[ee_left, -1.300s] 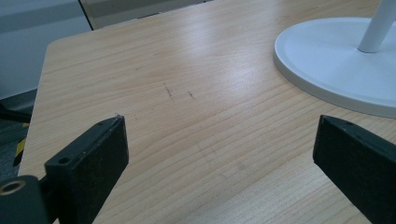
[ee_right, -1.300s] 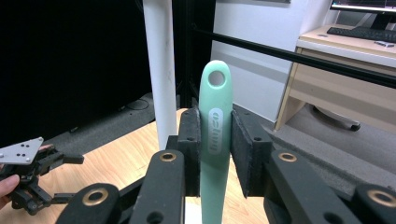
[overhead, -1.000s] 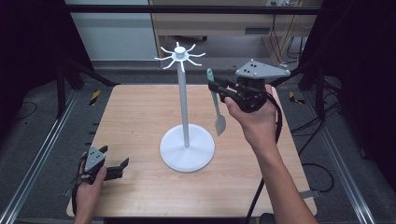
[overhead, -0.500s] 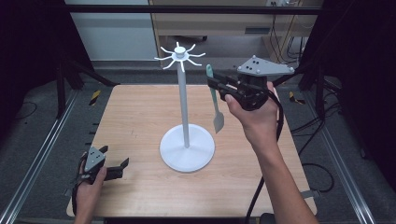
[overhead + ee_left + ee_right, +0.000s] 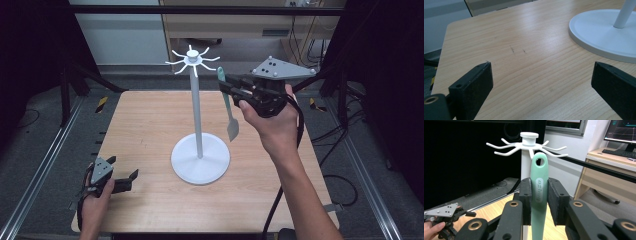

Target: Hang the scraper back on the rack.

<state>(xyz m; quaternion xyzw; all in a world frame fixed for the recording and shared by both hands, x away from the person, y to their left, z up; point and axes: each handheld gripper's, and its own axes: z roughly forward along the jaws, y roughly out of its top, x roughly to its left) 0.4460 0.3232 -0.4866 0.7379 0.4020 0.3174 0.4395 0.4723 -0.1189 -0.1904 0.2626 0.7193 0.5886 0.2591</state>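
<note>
A white utensil stand (image 5: 196, 115) with a ring of hooks (image 5: 192, 57) on top rises from the middle of the wooden table (image 5: 150, 125). My right gripper (image 5: 227, 85) is shut on the handle of a pale green spatula (image 5: 229, 107), which hangs blade down just right of the pole. In the right gripper view the spatula handle (image 5: 539, 187) stands upright between the pads, and its hanging hole is just below the hooks (image 5: 529, 146). My left gripper (image 5: 122, 182) rests open at the table's front left, holding nothing. Its jaws stand wide apart in the left gripper view, facing the stand's base (image 5: 604, 37).
The stand's round base (image 5: 200, 160) takes up the table's centre. Metal rails (image 5: 40, 170) run along both sides of the table. A desk with a keyboard and monitor (image 5: 621, 135) lies beyond the right gripper.
My right gripper has lifted the spatula slightly and edged it toward the hooks. The left gripper has stayed put.
</note>
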